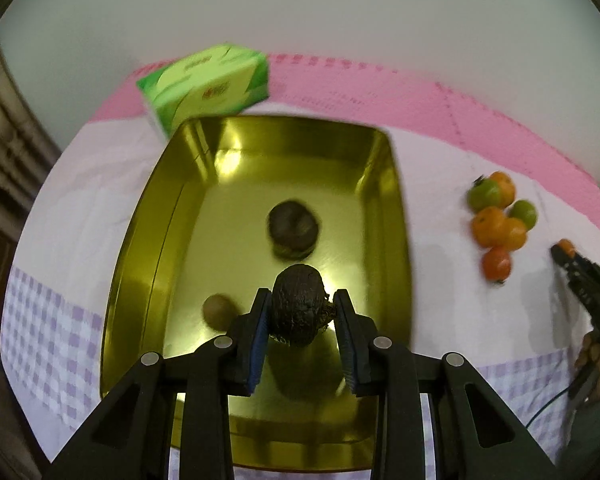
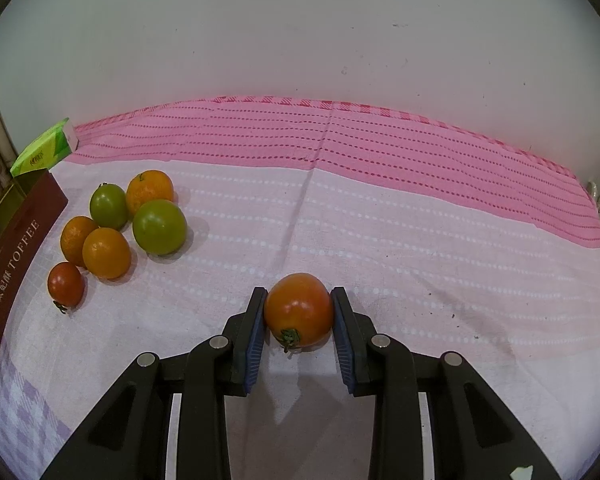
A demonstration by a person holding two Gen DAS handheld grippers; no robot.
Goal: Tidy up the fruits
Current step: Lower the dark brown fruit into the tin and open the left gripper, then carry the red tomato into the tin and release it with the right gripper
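Left wrist view: our left gripper is clamped on a dark wrinkled fruit, held above the near half of the gold tin. Two more dark fruits already lie in the tin: one near its middle and a smaller one toward the tin's near-left side. The view is blurred, so we judge the hand is in transit. To do this well, we should lower the fruit toward a bare patch of the tin floor, clear of the other two, and part the pads only when it is close to the metal, so it neither drops nor rolls. A green box stands just behind the tin; a cluster of orange and green fruit lies right of the tin.

Right wrist view: our right gripper is closed on a tomato that seems to sit on the cloth, well right of the tin's brown side. We should keep this grip gentle, since the tomato likely bruises. The fruit cluster lies just beside the tin.
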